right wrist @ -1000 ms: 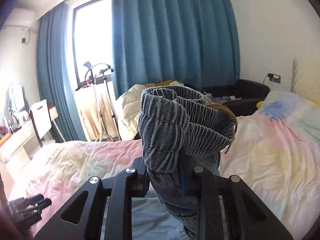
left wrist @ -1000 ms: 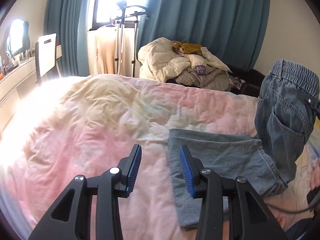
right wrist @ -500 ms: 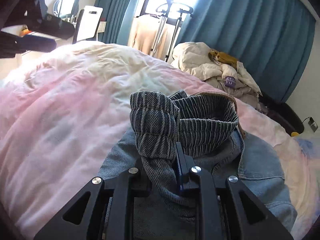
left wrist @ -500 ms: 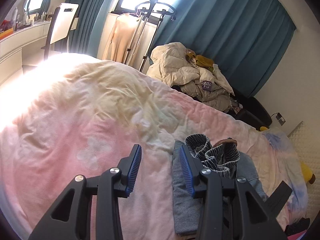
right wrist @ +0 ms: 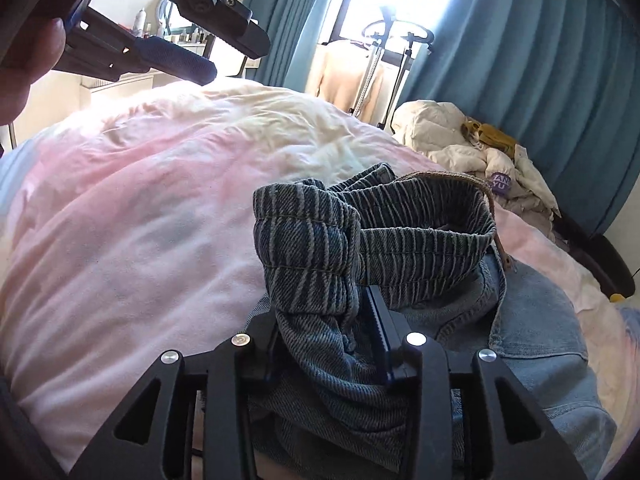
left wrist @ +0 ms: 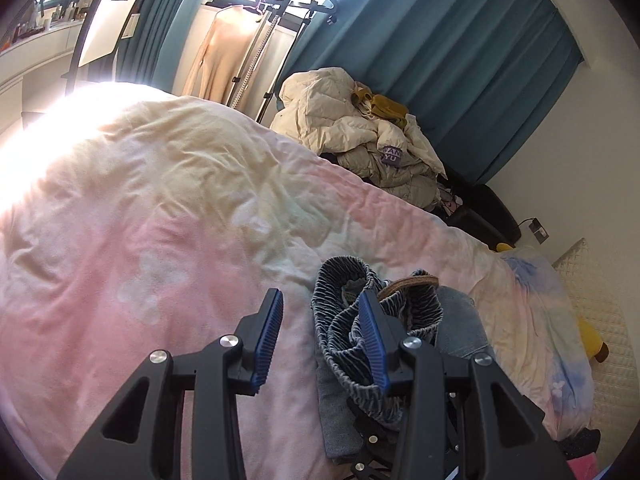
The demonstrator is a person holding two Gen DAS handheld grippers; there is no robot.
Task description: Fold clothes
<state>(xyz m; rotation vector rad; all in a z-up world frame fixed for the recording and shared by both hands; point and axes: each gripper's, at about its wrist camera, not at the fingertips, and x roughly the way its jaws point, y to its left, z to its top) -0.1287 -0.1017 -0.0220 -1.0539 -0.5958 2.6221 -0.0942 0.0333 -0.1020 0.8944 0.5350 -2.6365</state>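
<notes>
We see the jeans' waistband (right wrist: 372,232) between our right gripper's (right wrist: 328,344) just-opening fingers; the left gripper (left wrist: 320,340), open and empty, hovers beside it.

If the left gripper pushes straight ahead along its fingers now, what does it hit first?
Most likely the pink duvet: the left gripper points down at bare cover, open and empty. The jeans' waistband lies just beside its right-hand finger; depth is unclear.
</notes>
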